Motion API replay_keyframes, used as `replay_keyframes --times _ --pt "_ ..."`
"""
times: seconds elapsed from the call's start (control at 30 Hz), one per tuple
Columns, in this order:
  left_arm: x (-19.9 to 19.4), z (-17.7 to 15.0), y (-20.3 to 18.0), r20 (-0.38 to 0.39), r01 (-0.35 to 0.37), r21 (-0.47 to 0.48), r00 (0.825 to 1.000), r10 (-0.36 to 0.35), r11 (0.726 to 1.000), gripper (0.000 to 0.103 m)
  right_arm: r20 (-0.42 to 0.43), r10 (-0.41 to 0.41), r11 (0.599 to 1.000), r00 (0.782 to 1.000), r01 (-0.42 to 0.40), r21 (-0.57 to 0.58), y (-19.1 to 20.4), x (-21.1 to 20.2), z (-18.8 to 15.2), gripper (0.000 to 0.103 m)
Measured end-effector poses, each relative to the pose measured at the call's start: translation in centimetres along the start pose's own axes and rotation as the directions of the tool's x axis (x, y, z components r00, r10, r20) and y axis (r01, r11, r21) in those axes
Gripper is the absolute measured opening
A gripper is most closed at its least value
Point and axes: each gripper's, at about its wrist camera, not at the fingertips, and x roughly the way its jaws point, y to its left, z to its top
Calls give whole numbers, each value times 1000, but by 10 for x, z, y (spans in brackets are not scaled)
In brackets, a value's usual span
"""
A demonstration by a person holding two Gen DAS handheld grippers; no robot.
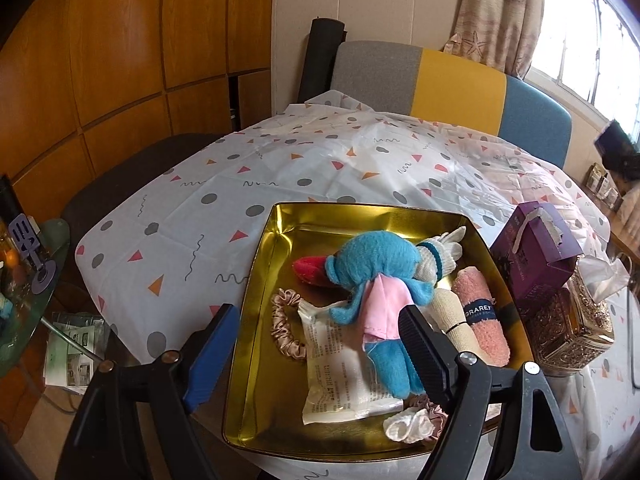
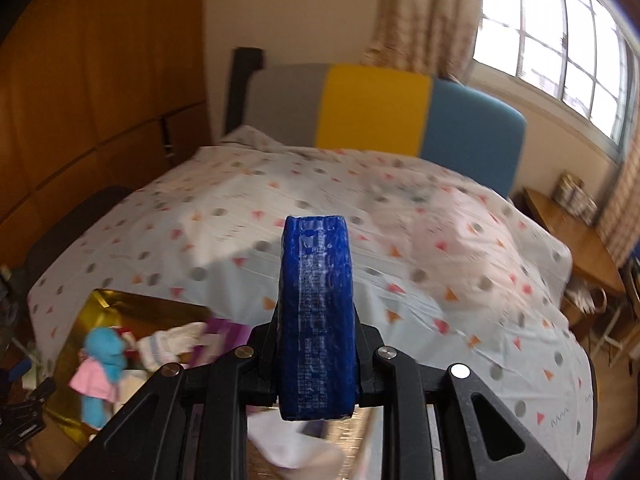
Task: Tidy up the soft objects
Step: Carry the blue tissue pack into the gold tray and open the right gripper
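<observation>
A gold tin (image 1: pixel 260 272) on the table holds a blue plush toy (image 1: pixel 372 264) in a pink top, a pink rolled towel (image 1: pixel 482 316), a cream roll (image 1: pixel 452 316), a white sock (image 1: pixel 440 252), a satin scrunchie (image 1: pixel 282 320) and a white packet (image 1: pixel 336 368). My left gripper (image 1: pixel 318 312) hovers open over the tin's near side, its fingers either side of the toy's legs without touching them. In the right wrist view my right gripper (image 2: pixel 316 320) is shut on a blue packet (image 2: pixel 316 264) held upright, high above the table. The tin (image 2: pixel 100 300) and toy (image 2: pixel 104 352) lie at its lower left.
A purple box (image 1: pixel 536 256) leans on an ornate gold tissue box (image 1: pixel 572 328) right of the tin. The patterned tablecloth (image 1: pixel 280 168) stretches back to a grey, yellow and blue chair (image 1: pixel 452 88). A glass side table (image 1: pixel 32 300) stands at the left.
</observation>
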Motion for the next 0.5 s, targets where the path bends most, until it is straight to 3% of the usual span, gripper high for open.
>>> replay_keyframes --times 0.13,0.27,0.5 --pt "-1 -1 2 1 -3 -3 1000 3 1000 83 -14 108 992 994 -109 -66 51 -1 -8 23" --pt "-2 -1 5 3 -9 -8 1000 9 1000 85 -69 217 971 974 -222 -89 96 11 -25 23" --pt "-5 -3 15 8 -31 -19 999 31 999 88 -193 304 950 933 -311 -5 143 66 -62 23"
